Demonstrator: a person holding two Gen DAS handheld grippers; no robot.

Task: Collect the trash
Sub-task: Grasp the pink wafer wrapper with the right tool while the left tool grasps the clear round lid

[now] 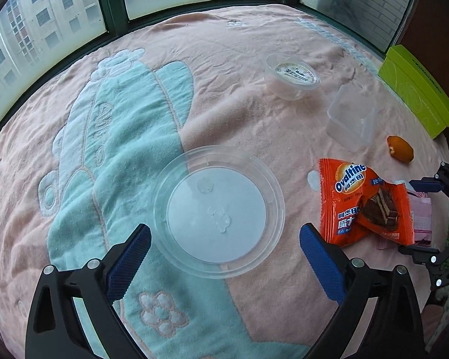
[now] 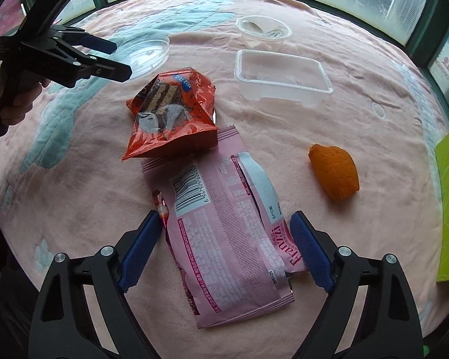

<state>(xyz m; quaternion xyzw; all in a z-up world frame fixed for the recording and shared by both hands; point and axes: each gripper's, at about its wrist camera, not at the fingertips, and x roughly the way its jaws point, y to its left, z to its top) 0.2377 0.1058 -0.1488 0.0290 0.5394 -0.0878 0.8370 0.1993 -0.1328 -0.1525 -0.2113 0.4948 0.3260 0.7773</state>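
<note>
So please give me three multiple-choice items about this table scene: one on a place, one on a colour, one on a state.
1. Where does the orange peel lie?
A. on the cloth, apart from the wrappers
B. inside the rectangular tray
C. on the round lid

2. What colour is the Ovaltine wrapper?
A. green
B. orange
C. white

3. How do the jaws of the right hand-held gripper stand?
A. open, either side of the pink wrapper
B. shut on the peel
C. shut and empty

Answers: 1 A, bare cloth surrounds it; 2 B, its printed front shows orange; 3 A, the wrapper lies flat between the blue pads.
</note>
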